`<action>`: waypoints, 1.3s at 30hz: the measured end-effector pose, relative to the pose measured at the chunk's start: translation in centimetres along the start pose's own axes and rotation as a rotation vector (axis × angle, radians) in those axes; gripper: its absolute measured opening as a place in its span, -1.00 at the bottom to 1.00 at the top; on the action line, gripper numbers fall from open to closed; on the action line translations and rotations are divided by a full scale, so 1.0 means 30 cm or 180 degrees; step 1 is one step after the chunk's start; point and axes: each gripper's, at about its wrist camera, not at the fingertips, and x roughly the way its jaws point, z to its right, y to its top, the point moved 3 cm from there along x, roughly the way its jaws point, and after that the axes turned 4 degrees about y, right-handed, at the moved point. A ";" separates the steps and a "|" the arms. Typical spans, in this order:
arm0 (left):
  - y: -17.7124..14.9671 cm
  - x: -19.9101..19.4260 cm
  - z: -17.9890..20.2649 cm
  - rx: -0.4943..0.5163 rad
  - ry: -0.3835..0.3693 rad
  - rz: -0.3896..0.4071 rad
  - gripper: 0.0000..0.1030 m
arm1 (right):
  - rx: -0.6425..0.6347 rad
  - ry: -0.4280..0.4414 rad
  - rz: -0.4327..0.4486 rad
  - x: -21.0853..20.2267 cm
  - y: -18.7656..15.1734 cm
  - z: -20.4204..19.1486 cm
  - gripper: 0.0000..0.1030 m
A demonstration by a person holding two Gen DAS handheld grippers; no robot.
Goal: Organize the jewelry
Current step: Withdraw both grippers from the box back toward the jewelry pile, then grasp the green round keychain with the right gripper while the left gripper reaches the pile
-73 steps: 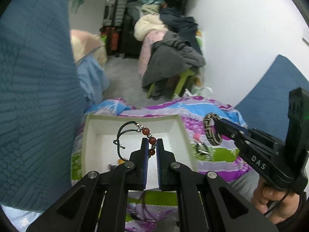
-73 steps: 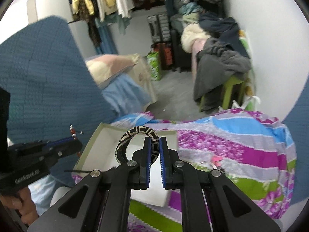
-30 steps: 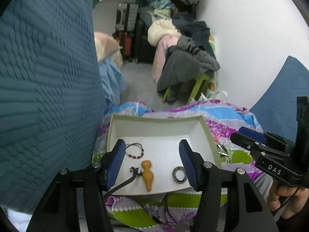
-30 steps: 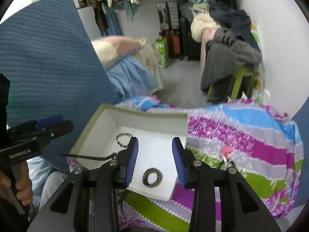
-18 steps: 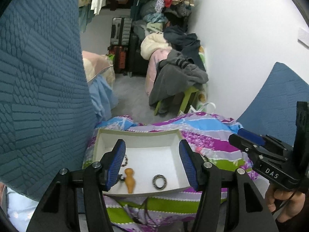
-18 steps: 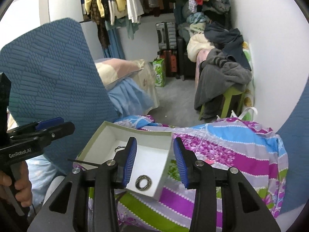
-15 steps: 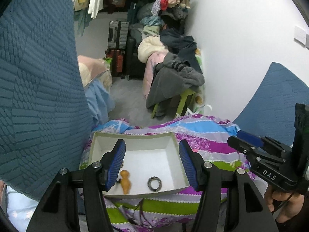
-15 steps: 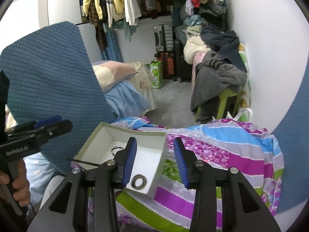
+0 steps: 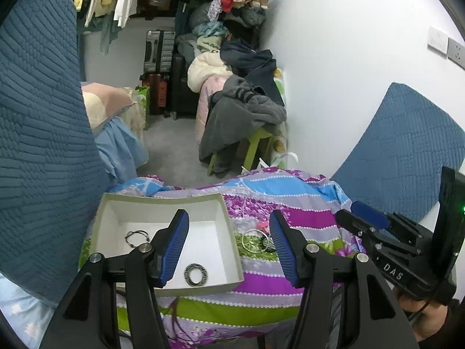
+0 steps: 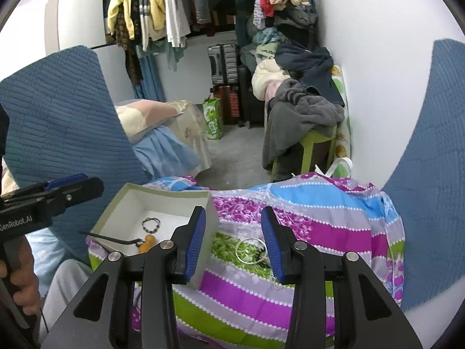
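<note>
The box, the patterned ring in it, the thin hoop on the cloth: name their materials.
Box: likely matte cardboard, with thin, straight white walls.
Patterned ring: possibly woven cord, dull black-and-pale banding; too small to confirm.
Thin hoop: probably polished metal, a fine, pale glinting line.

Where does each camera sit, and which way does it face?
Left wrist: on the left gripper, looking down at the white box; the right gripper and a hand show.
Right wrist: on the right gripper, facing the striped cloth; the left gripper shows.
Shared: box, cloth, loose jewelry, clothes pile.
</note>
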 end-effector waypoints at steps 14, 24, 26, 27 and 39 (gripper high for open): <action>-0.098 0.071 0.109 0.0003 -0.0090 -0.0066 0.13 | 0.0177 -0.0149 0.0001 -0.031 -0.164 0.158 -0.27; -0.211 0.173 0.231 0.0140 -0.0351 -0.0316 0.09 | 0.0312 -0.0147 -0.0039 -0.009 -0.265 0.239 -0.27; -0.230 0.196 0.254 0.0170 -0.0389 -0.0348 0.08 | 0.0346 -0.0121 -0.0065 0.009 -0.288 0.256 -0.27; -0.240 0.213 0.266 0.0176 -0.0417 -0.0380 0.08 | 0.0359 -0.0104 -0.0080 0.018 -0.296 0.262 -0.27; -0.310 0.436 0.329 -0.0081 -0.0691 -0.0772 -0.09 | 0.0681 0.0193 -0.0402 0.186 -0.352 0.404 -0.27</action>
